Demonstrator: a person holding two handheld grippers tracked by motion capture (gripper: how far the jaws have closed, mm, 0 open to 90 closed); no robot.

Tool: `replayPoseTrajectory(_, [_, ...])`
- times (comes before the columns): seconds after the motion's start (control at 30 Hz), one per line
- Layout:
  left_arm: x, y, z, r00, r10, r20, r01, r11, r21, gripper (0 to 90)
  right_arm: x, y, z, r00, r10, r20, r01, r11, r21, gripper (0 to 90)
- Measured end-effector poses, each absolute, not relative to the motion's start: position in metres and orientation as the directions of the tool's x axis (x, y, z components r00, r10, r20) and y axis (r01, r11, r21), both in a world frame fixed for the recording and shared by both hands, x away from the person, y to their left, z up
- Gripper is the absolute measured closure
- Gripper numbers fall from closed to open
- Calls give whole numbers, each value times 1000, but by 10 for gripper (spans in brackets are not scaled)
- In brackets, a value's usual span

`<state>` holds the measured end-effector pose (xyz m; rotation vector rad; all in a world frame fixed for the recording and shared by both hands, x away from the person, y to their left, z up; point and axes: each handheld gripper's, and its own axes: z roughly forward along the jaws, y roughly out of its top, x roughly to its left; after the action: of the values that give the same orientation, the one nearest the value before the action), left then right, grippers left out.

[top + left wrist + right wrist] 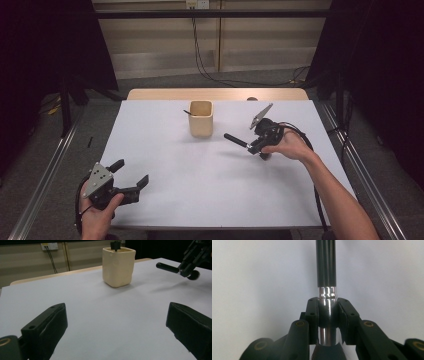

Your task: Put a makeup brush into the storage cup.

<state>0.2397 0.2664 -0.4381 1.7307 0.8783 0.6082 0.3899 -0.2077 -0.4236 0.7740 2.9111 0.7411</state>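
**Long brush, narrow cup: risk of a knock or a slip**

The right gripper (pixel 327 315) is clamped on a black, round-handled brush with a shiny metal collar (pixel 326 277), held above the white table (pixel 165 200) right of its middle, handle aimed at the cream square ceramic cup (pixel 201 119) near the far edge. A black-tipped tool already stands inside. Misaimed, the handle could tip the cup; gripped on slick metal, it may swivel. The left gripper (pixel 131 175) rests wide and empty at the near left corner.
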Motion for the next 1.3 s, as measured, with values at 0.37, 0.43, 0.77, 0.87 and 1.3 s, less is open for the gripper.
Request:
replayPoseTrajectory(0.37, [240, 267, -438, 600, 799, -29, 271, -169, 948, 39, 384, -225, -418, -828, 551, 104, 493, 626, 605, 727])
replayPoseTrajectory(0.43, [240, 268, -437, 599, 801, -27, 269, -169, 948, 39, 383, -226, -418, -825, 555, 105, 490, 609, 624, 727])
replayPoseTrajectory(0.77, [241, 268, -436, 608, 793, -45, 279, -160, 947, 38, 372, -236, -423, -792, 597, 127, 490, 498, 715, 727])
replayPoseTrajectory(0.87, [242, 268, -436, 620, 783, -49, 284, -165, 945, 43, 368, -237, -424, -797, 586, 148, 482, 467, 741, 727])
replayPoseTrajectory(1.3, [239, 266, -433, 622, 783, -27, 247, -163, 955, 33, 356, -238, -423, -798, 581, 159, 452, 404, 796, 727])
